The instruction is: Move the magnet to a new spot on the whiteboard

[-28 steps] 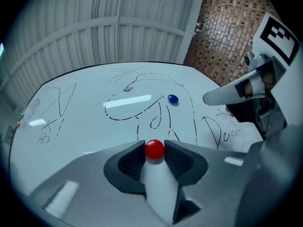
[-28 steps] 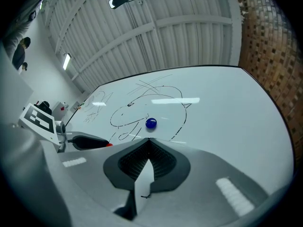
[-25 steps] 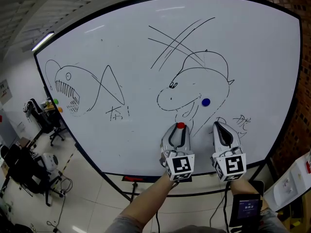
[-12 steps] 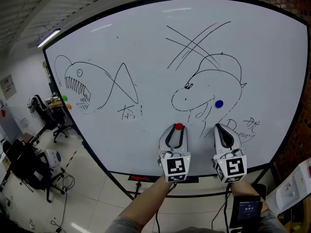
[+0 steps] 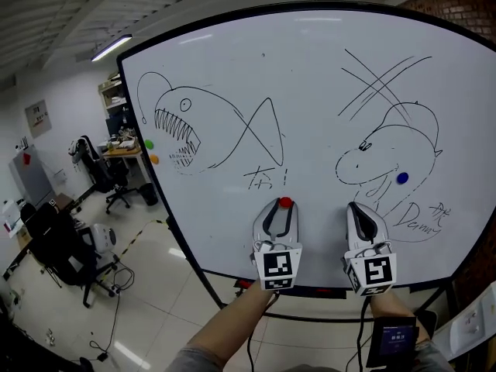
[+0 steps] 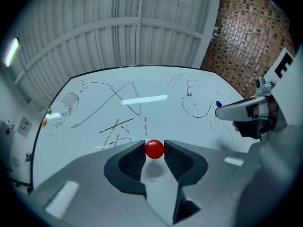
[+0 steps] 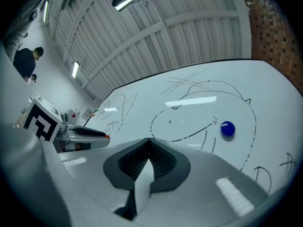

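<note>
Down at the lower middle of the head view, the left gripper [image 5: 284, 208] pinches the red magnet [image 5: 286, 202] at its tips against the whiteboard [image 5: 310, 76] backdrop, probably to carry it somewhere new, while the right gripper [image 5: 354, 207] sits closed and empty alongside.

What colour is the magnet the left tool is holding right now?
Red. The magnet shows best in the left gripper view.
</note>
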The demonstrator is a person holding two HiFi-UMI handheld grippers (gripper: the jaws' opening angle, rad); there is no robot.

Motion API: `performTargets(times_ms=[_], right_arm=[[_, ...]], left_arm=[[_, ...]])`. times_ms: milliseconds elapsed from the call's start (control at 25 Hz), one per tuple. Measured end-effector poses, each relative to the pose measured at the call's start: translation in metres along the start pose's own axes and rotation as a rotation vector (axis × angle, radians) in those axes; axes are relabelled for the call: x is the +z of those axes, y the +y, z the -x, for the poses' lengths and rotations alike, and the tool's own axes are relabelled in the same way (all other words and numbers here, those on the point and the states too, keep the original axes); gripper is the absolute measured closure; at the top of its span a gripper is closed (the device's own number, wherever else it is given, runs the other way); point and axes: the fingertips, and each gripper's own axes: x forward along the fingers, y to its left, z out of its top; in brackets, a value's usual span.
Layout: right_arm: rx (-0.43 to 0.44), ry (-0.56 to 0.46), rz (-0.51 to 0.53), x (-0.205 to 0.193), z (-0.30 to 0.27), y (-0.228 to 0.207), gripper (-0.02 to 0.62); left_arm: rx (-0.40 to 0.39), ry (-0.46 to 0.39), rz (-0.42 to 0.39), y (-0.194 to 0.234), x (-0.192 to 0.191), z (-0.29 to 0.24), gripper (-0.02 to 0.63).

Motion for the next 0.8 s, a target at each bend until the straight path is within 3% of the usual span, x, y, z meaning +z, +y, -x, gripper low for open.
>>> performTargets(times_ms=[800], right_arm=[[0.141,-0.062,-0.053,0.004,-0.114,0.181,0.588]], left_arm=[[0.179,0.029,-0.041,0.234,-0.037,0.049,0.483]])
